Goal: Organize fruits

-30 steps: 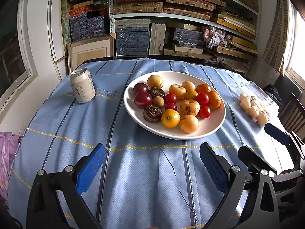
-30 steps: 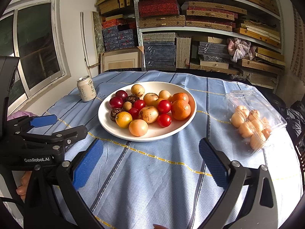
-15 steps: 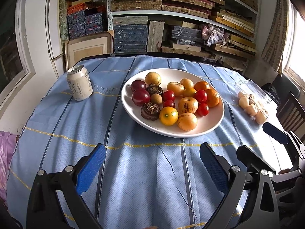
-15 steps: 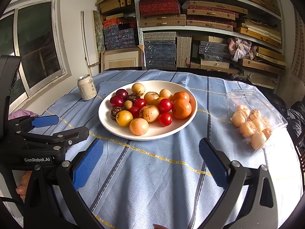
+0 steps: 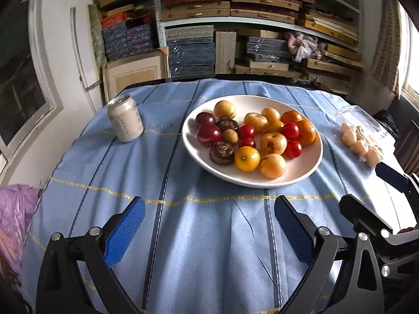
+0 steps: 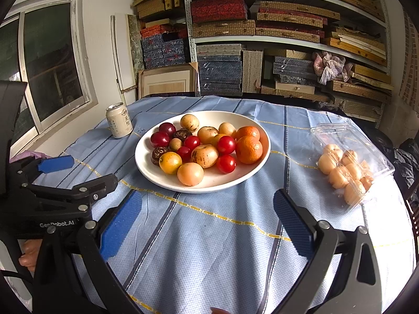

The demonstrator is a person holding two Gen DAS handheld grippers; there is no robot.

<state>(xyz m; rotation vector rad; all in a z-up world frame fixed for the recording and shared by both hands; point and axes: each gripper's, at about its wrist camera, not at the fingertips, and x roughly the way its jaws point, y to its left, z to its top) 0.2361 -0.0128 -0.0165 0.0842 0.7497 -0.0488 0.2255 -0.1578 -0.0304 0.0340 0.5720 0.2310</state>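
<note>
Black gripper [image 6: 42, 180] marked, seemingly, "GenRobot.AI"

Both black plastic two-finger grippers [image 5: 209, 231] [image 6: 207, 225] carried blue ribbed fingers [image 5: 125, 233] and silver screws — one frame read "GenRobot.AI".

drink can [image 5: 125, 122], blue tablecloth [image 5: 209, 235], stacked shelves [image 6: 288, 39]

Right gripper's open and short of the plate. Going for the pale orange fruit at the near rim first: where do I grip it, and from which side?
Take the pale orange fruit across its widest middle, coming over the plate's near rim, probably from above. It is round and open on the near side; the yellow fruit and a spotted brown fruit crowd its far side. The right gripper looks wide enough.
</note>
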